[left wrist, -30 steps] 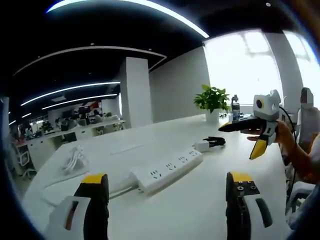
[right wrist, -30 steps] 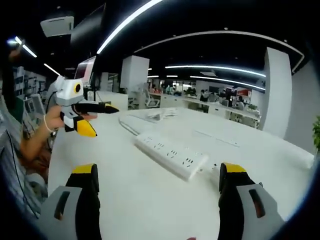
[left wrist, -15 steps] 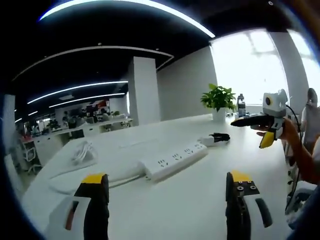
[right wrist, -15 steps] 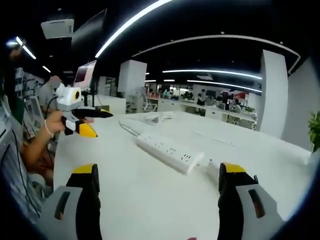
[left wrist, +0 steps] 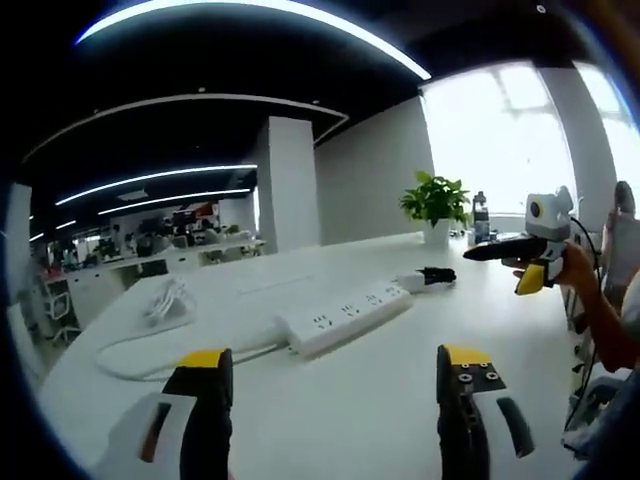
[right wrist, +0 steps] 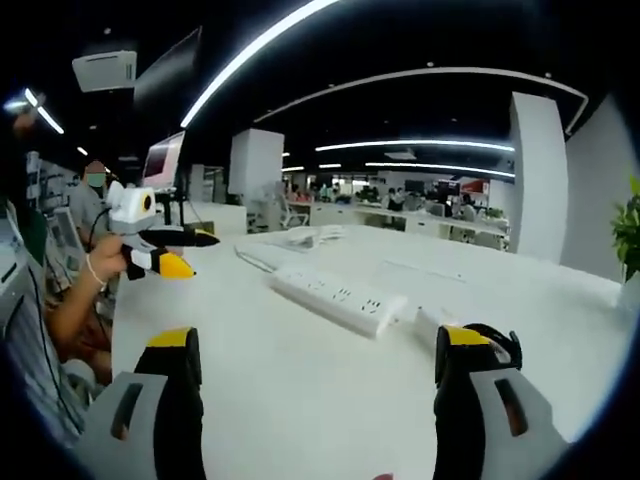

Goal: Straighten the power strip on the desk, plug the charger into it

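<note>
A white power strip is laid flat near the middle of the white desk, at an angle to the desk's long edges, with its sockets facing up; in the right gripper view the same power strip is seen just beyond the jaw tips. A white cable is run from one end of the strip in a loop toward the far left corner of the desk, where a white bundle is placed. The charger, a white block with a dark cord coiled beside it, is set just past the other end of the strip; in the right gripper view the charger is partly hidden behind the right jaw. A potted plant and a bottle are stood at the far edge, well apart from the strip. Open desk surface is left between the strip and both grippers. The left gripper is held with jaws spread and nothing between them; the right gripper is likewise held spread and unloaded, above the near edge. Compared with one second earlier, the left gripper's jaws are set slightly closer together, and each gripper is seen farther off in the other's view; the strip and charger are unmoved.
</note>
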`<state>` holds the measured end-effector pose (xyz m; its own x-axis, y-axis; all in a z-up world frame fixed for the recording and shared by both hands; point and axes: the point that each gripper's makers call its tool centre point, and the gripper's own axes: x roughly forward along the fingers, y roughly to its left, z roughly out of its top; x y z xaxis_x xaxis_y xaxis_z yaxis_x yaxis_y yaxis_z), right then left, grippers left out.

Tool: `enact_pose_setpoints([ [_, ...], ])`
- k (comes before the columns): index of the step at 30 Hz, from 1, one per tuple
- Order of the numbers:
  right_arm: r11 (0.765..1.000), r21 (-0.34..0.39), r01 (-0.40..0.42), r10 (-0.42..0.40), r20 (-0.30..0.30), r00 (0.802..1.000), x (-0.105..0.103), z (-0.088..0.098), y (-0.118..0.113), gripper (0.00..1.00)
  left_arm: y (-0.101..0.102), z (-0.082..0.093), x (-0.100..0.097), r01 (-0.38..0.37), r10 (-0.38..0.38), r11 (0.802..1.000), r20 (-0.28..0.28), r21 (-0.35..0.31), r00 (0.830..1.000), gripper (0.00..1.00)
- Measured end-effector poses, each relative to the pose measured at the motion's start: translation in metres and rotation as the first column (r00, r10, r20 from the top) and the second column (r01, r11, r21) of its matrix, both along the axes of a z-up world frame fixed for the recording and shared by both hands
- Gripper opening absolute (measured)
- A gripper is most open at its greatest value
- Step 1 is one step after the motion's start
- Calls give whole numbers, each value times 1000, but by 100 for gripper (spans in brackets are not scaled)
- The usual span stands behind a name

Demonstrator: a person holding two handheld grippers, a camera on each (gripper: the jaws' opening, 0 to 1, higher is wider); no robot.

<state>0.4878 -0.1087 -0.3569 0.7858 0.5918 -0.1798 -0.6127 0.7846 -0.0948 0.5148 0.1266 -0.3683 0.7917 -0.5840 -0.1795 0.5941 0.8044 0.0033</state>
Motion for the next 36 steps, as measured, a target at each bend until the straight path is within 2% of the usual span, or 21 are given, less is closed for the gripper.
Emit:
enact_pose_setpoints([
  [4,1000,-3,8,-8,-4,1000,0,-2,-3,97,5,-3,2,-21,21,1000,-2,24,1000,95],
  [8,1000,0,16,-16,-5,1000,2,-4,-4,96,3,-1,2,-13,13,1000,-3,-5,1000,99],
  [16,1000,15,14,-13,-3,1000,0,-5,-5,96,4,-8,-1,-19,21,999,-36,33,999,99],
  [24,1000,20,17,-17,-8,1000,-4,-9,-10,96,5,-12,-3,-23,25,999,-62,26,998,99],
  [36,1000,27,3,-4,34,999,15,1,-26,96,2,-14,-9,-13,17,999,-80,49,997,99],
])
